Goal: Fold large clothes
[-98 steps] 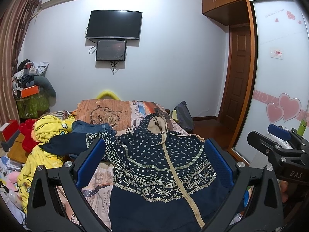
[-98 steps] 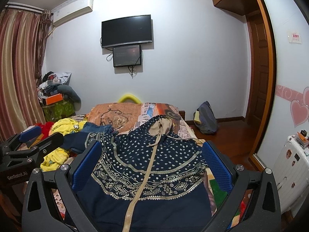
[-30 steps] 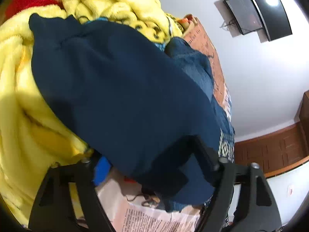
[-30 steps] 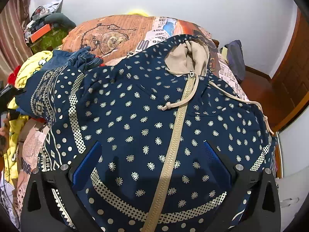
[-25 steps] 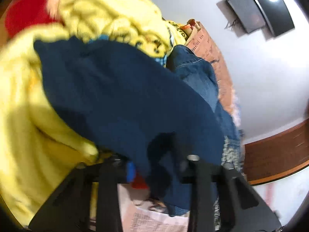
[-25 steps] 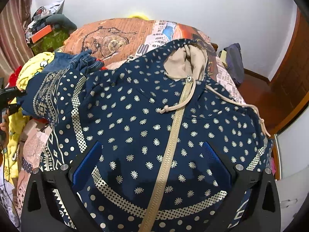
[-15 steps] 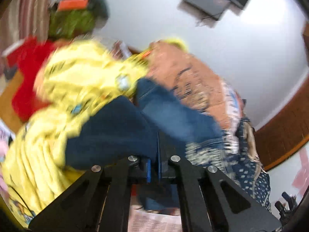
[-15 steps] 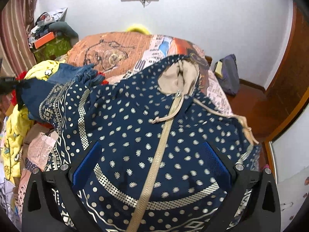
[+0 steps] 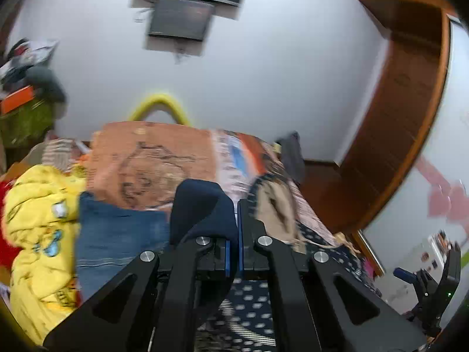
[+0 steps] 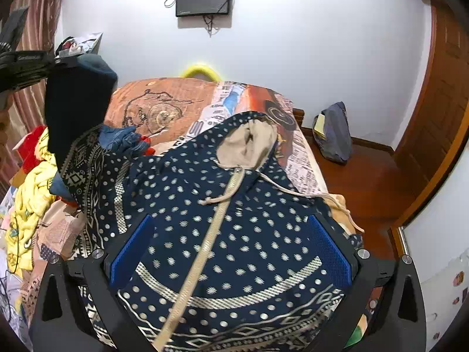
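Left gripper [image 9: 232, 234], jaws just closed, now clamps the plain navy sleeve cuff [image 9: 202, 208] of the navy dotted zip hoodie [image 10: 222, 234] on the bed [image 10: 164, 105], lifted at far left; right gripper [image 10: 231, 252] hovers released; sleeve fold-in likely next.

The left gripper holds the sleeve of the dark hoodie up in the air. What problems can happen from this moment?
1. The left gripper pinches only the end of the sleeve, so the cloth may slip out.
2. The jeans and yellow blanket lie against the sleeve's base and may get dragged into the fold.
3. The right gripper is open above the hoodie, so nothing pins the body; it may shift.
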`<state>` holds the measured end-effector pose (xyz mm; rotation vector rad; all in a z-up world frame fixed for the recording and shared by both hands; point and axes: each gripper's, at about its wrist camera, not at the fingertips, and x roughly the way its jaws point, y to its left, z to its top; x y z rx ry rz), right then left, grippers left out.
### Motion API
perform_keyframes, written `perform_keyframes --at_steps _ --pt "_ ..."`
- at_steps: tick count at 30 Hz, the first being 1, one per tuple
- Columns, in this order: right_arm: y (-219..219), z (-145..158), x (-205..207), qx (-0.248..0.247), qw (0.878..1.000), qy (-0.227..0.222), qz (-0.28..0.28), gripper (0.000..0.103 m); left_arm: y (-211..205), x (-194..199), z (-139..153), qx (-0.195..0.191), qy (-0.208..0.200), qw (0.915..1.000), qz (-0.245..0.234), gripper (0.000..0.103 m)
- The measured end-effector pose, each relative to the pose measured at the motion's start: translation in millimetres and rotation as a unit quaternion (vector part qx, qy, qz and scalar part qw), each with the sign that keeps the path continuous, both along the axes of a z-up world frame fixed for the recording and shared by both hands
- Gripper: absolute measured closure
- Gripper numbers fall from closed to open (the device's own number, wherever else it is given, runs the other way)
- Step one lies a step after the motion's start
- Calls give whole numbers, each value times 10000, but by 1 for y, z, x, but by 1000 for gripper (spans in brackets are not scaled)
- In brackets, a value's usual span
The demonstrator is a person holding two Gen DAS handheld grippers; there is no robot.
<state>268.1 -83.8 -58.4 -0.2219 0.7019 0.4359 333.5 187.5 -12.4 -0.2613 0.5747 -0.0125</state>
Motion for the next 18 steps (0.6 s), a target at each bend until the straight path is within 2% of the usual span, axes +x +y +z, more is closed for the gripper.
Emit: perform_keyframes --at_steps 3,9,14,18 --pt "-16 -3 2 15 10000 61 -77 0 -45 26 -12 80 245 9992 -310 101" --pt "-43 -16 10 -29 9992 241 -311 0 -113 63 -68 -65 1021 9915 -806 101" --pt "-62 -29 13 -23 9978 449 -487 0 -161 78 -133 -154 1834 9755 -1208 101" --pt "-69 -39 16 -118 9966 594 -559 0 -188 76 -174 15 2362 9594 -1542 101"
